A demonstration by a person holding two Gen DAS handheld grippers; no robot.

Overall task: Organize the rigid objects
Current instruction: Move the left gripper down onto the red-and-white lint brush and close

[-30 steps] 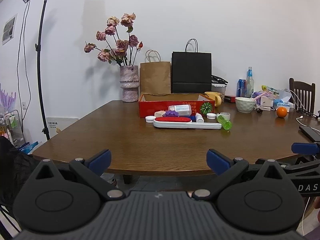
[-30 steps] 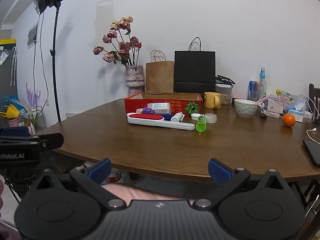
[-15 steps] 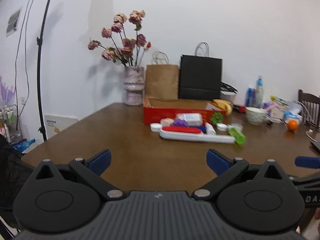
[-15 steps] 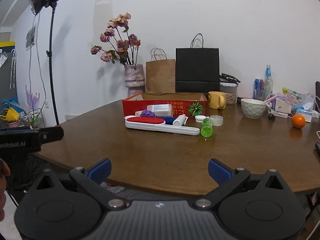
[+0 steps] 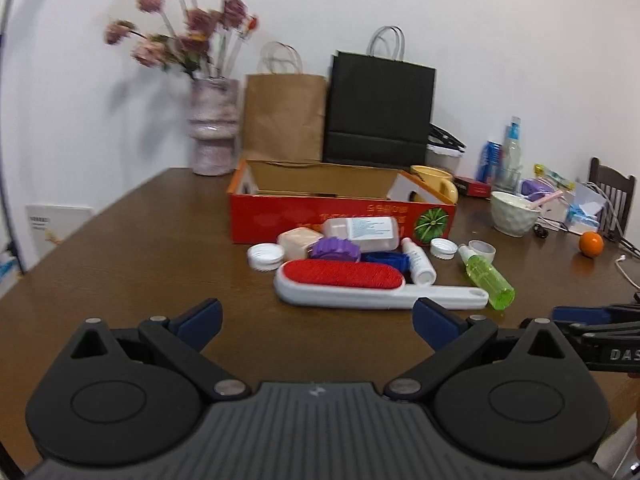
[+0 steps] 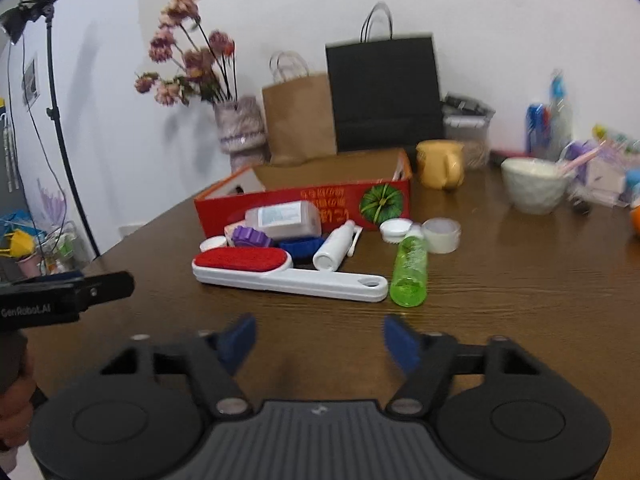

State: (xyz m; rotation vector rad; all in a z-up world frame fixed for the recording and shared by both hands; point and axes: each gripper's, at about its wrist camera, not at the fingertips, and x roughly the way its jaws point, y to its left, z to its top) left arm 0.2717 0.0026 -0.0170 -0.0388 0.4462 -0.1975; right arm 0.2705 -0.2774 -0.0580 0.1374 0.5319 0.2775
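Evidently nothing has been sorted yet: the red box (image 5: pixel 340 218) stands beyond the jaws of both grippers with no loose item visible inside it, while the lint brush (image 6: pixel 288 270), green bottle (image 6: pixel 409 274), white spray bottle (image 6: pixel 336 246), clear pill bottle (image 6: pixel 286 218), purple cap (image 6: pixel 250 236) and white lids all lie clustered on the bench (image 5: pixel 140 256) just in front of the box. The left gripper (image 5: pixel 316 316) and the right gripper (image 6: pixel 320 338) both hover short of the cluster, jaws spread wide and holding nothing. The whole job looks to remain, probably starting with the brush or green bottle, which lie nearest ahead of the right jaws.
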